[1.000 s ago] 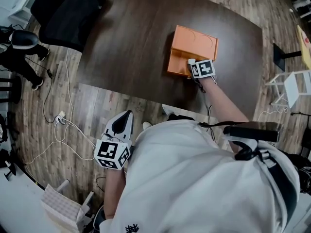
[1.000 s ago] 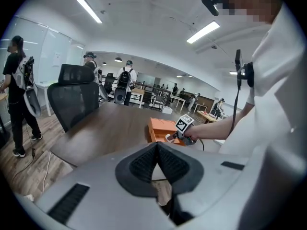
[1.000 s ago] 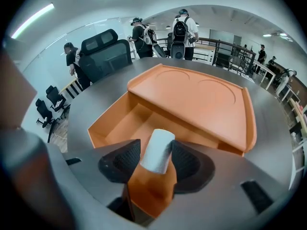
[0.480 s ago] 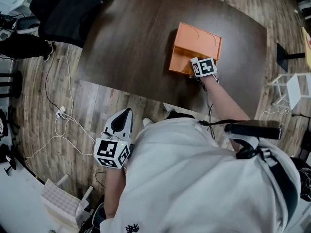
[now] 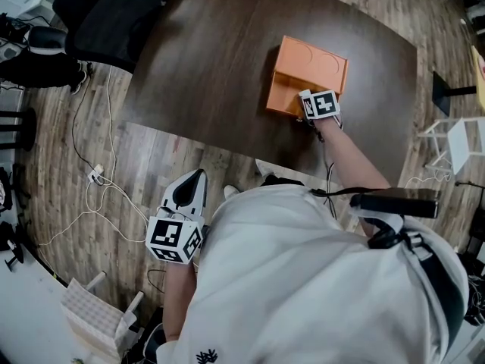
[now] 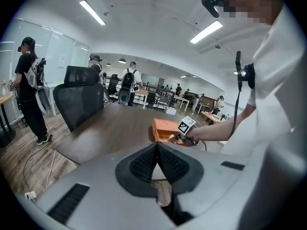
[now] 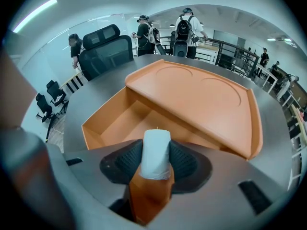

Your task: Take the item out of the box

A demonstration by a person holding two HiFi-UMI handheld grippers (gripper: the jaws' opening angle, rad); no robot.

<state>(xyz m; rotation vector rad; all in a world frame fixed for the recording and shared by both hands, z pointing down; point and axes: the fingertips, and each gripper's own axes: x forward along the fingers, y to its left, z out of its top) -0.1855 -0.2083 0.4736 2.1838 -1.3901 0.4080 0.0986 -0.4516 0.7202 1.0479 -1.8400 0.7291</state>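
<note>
the right gripper's [image 7: 155, 159] jaws, just now closing, pinch a white cylinder [image 7: 156, 145] whose long axis points to 12 o'clock over the open orange box's [image 7: 103, 113] near edge, while the left gripper [image 6: 157, 150], closed and empty, hangs well apart.

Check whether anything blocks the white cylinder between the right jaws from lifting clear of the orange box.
Nothing visible does. The right gripper's jaws have just been closing onto the white cylinder. The orange box has its lid folded back beyond it, leaving the way up open.
</note>
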